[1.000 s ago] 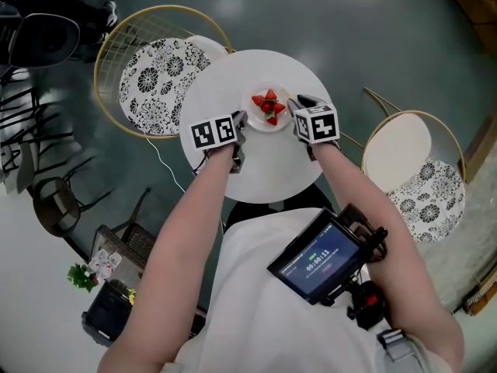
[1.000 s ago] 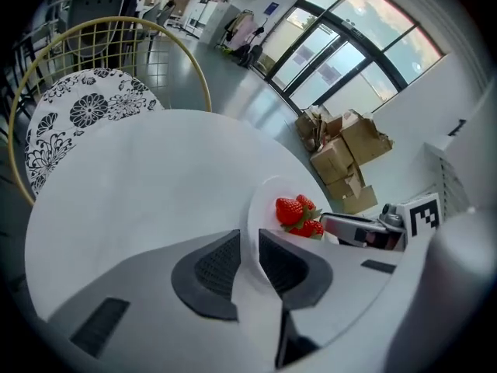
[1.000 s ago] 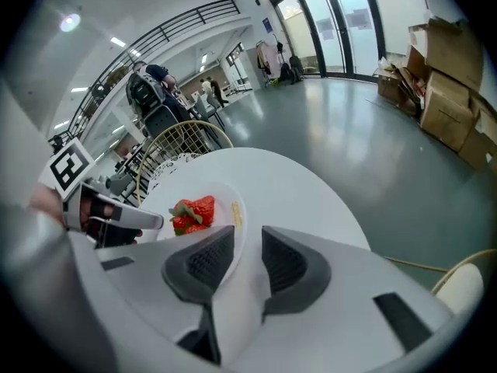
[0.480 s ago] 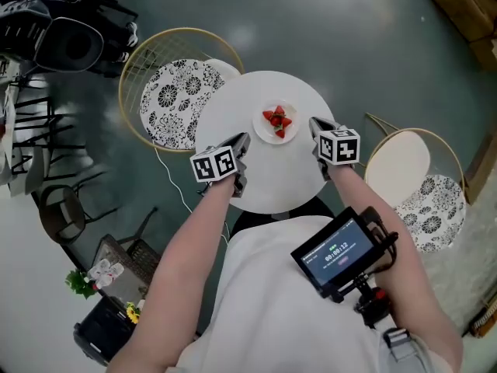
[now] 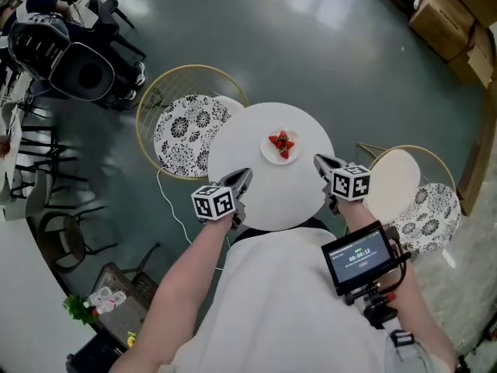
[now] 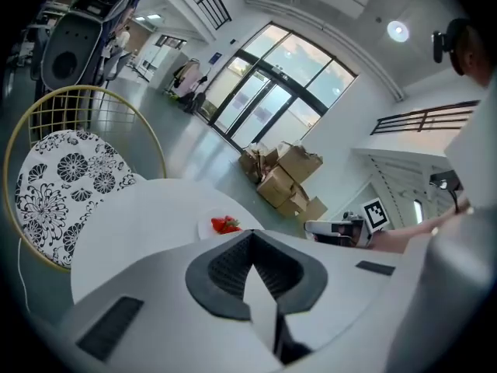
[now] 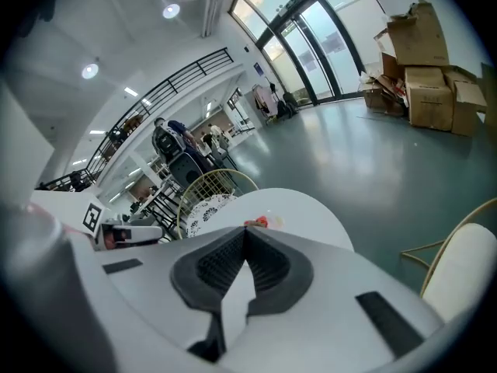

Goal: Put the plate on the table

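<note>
A small white plate (image 5: 281,147) with red strawberries rests on the round white table (image 5: 256,186), on its far half. Both grippers hang over the table's near edge, well short of the plate. My left gripper (image 5: 244,175) is shut with nothing in it, to the plate's near left. My right gripper (image 5: 319,161) is also shut and empty, to the plate's near right. In the left gripper view the plate (image 6: 224,225) shows just beyond the closed jaws (image 6: 250,236). In the right gripper view only a red bit of the plate (image 7: 257,222) peeks over the gripper (image 7: 245,232).
A gold wire chair with a floral cushion (image 5: 187,131) stands left of the table. A second chair (image 5: 405,176) with a cream seat stands right. Cardboard boxes (image 5: 449,20) sit at the far right. A small monitor (image 5: 361,256) hangs at the person's chest.
Both grippers have drawn back from either side of the plate towards the person. The plate stays on the table. The head camera has pulled up and back.
</note>
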### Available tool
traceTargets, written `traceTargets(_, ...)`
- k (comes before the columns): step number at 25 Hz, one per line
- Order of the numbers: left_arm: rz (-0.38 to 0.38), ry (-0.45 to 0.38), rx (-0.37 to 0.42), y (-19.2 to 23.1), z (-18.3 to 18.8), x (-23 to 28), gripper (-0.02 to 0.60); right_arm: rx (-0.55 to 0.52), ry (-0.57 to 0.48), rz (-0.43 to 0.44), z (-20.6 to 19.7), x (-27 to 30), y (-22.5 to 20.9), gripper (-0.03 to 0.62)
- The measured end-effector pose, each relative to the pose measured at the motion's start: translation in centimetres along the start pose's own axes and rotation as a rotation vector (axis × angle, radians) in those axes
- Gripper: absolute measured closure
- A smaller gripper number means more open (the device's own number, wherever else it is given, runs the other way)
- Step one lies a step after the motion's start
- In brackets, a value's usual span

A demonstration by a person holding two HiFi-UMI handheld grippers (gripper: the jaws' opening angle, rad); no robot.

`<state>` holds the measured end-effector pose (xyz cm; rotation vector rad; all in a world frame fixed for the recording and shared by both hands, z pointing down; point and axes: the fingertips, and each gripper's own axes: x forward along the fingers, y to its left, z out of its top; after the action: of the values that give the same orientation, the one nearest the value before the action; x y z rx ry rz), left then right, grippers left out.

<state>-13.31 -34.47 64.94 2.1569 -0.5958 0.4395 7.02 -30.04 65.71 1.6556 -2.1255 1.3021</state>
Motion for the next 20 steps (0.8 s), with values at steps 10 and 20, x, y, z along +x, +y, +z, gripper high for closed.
traceTargets(10, -0.090, -0.041, 0.108, -1.3, -0.4, -5.2, 0.578, 0.059, -0.141, 0.018, -2.0, -4.1, 6.3, 0.589)
traceTargets(20, -0.180, 0.023, 0.220, -1.5, -2.0, -8.9, 0.578, 0.053, -0.233, 0.006, -5.1, -6.1, 11.5, 0.589)
